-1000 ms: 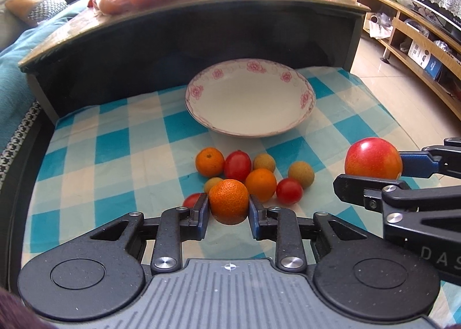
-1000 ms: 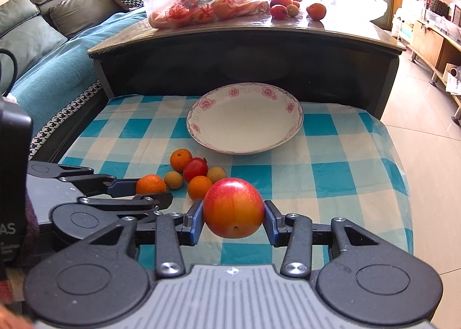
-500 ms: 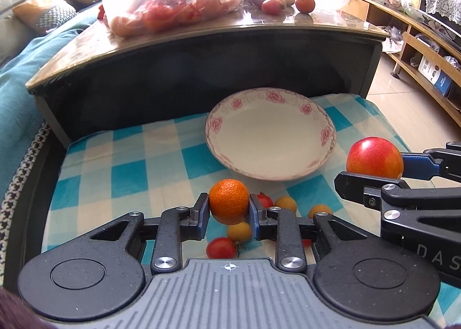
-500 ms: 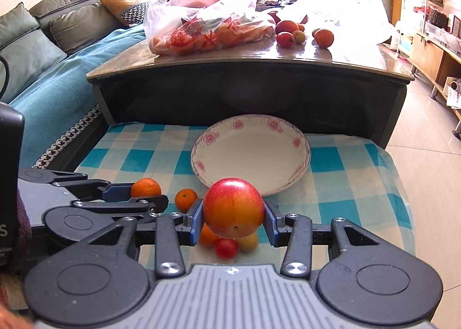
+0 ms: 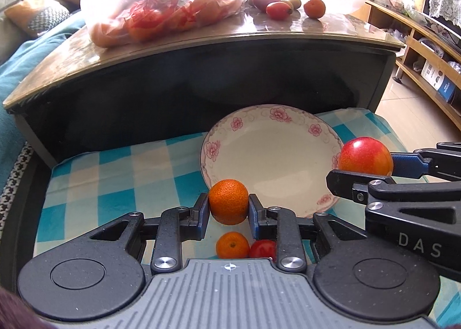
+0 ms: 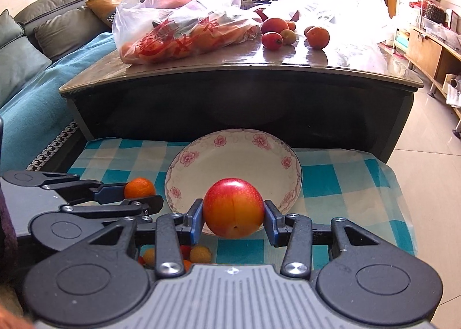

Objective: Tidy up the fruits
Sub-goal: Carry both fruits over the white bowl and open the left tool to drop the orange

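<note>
My left gripper is shut on a small orange mandarin, held above the checked cloth just left of the front rim of the white flowered plate. My right gripper is shut on a red-yellow nectarine, held above the plate's front rim. Each gripper shows in the other's view: the nectarine in the left wrist view, the mandarin in the right wrist view. The plate is empty. Loose fruits lie below the grippers: a mandarin, a tomato, and small yellow fruits.
The blue-white checked cloth covers a low surface in front of a dark coffee table. On the table are a plastic bag of fruit and loose fruits. A sofa is at left, tiled floor at right.
Both grippers have risen and moved forward toward the plate with their fruit held. The loose fruit pile has slid down beneath the grippers in both views.
</note>
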`<state>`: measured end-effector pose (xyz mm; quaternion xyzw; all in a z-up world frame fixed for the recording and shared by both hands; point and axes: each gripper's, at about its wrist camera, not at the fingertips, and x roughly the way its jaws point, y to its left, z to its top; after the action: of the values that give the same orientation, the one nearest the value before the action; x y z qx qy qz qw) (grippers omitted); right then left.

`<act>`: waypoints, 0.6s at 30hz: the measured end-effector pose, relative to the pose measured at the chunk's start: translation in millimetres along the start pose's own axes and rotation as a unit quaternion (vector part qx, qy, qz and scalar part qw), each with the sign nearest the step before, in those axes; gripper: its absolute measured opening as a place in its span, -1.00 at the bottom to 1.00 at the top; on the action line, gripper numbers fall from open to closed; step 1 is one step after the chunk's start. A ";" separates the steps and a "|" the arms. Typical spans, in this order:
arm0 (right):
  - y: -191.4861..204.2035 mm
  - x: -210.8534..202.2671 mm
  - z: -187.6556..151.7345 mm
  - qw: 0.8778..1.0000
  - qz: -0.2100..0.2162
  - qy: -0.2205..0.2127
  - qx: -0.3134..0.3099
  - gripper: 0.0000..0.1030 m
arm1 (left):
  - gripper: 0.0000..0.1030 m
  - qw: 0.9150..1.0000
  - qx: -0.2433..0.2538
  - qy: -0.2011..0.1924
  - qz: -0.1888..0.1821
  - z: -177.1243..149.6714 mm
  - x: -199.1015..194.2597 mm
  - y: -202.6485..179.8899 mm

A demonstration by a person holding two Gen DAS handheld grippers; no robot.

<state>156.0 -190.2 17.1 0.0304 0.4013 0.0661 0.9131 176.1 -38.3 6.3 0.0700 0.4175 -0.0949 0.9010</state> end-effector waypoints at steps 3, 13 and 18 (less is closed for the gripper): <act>-0.5 8.4 6.8 1.000 0.001 0.000 -0.005 -0.14 | -0.32 1.000 -0.006 0.001 -0.006 5.4 7.7 3.0; -22.1 47.2 14.0 1.000 0.012 0.017 0.013 -0.14 | -0.34 1.000 -0.001 0.014 -0.020 5.5 45.6 -0.1; -23.9 64.7 10.8 0.999 0.019 0.024 0.017 -0.14 | -0.33 1.000 0.017 0.004 -0.001 3.2 50.3 -0.1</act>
<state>209.6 -204.5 -25.3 0.0520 0.4231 0.0778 0.9012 210.4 -44.7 -30.1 0.0851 0.4194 -0.1028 0.8980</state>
